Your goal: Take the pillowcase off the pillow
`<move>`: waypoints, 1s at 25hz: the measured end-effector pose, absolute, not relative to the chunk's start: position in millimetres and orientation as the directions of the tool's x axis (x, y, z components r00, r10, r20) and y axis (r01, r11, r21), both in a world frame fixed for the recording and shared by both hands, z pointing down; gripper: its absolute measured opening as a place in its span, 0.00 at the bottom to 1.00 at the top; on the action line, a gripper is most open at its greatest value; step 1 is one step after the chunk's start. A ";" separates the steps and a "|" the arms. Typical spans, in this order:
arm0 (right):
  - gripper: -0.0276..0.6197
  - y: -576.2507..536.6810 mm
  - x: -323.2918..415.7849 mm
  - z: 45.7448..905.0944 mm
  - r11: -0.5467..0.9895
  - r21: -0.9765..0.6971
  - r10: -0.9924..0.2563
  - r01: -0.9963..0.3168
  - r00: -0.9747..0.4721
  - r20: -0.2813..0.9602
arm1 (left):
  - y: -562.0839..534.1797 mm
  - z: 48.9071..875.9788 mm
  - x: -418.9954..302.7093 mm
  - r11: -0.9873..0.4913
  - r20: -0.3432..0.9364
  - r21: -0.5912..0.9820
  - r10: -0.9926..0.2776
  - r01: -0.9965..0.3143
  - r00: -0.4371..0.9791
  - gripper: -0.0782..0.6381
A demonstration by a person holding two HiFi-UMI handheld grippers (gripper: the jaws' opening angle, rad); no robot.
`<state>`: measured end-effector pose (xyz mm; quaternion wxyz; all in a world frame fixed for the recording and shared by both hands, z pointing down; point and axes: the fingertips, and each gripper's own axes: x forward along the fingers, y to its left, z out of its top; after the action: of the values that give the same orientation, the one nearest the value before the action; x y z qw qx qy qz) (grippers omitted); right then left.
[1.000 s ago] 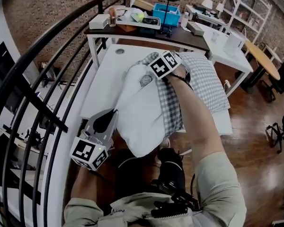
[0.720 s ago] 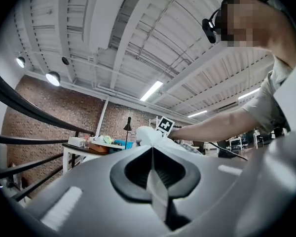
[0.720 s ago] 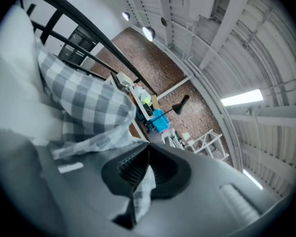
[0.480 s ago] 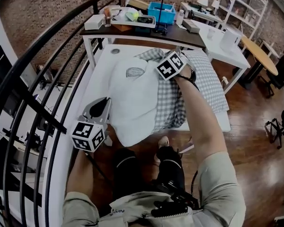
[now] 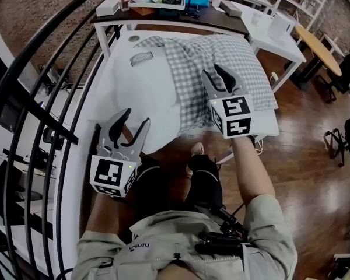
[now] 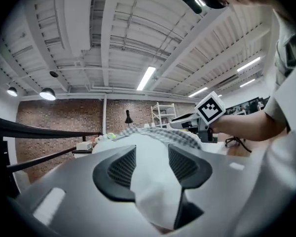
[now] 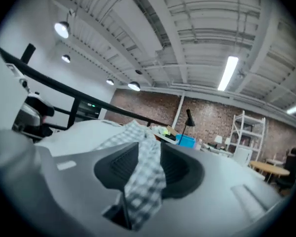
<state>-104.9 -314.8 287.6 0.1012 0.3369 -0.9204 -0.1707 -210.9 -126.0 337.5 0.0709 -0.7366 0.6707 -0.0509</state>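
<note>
Lying on one table point(image 5: 266, 123): one white pillow point(image 5: 137, 101), one checked pillowcase point(image 5: 216, 54).

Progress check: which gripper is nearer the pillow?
Left gripper: its just-opened jaws straddle a corner of the white pillow. The right gripper, just opened, straddles the checked pillowcase beside it.

You are standing in a loft-style office or studio: a bare brick wall point(image 6: 59, 115), a black railing point(image 6: 64, 132), a wooden floor point(image 5: 315, 156), a cluttered table point(image 5: 163, 21), open white shelving point(image 6: 160, 116), and tube lights point(image 6: 146, 78) under an exposed ceiling point(image 6: 113, 33).
</note>
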 end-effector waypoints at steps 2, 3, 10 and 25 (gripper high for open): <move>0.26 -279.6 -88.9 312.2 0.746 0.309 -0.636 -0.590 -0.768 0.070 | -127.5 356.2 -185.3 -0.129 0.049 -0.220 -0.991 -0.967 0.121 0.46; 0.26 -264.1 -84.0 326.0 0.758 0.281 -0.630 -0.589 -0.773 0.077 | -130.1 366.5 -178.8 -0.133 0.088 -0.226 -0.989 -0.965 0.116 0.48; 0.28 -219.6 -89.7 400.2 0.807 0.207 -0.588 -0.553 -0.787 0.188 | -152.2 421.9 -173.8 -0.109 0.249 -0.213 -0.967 -0.971 0.054 0.47; 0.05 -272.2 -51.8 365.0 0.597 0.546 -0.765 -0.589 -0.623 0.164 | -150.5 339.7 -237.1 0.032 0.046 -0.211 -0.998 -0.977 -0.043 0.14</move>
<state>-51.8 -272.2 365.0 0.1949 0.3881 -0.8719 -0.2261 -237.1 -150.5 339.7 0.0569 -0.6896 0.7161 -0.0923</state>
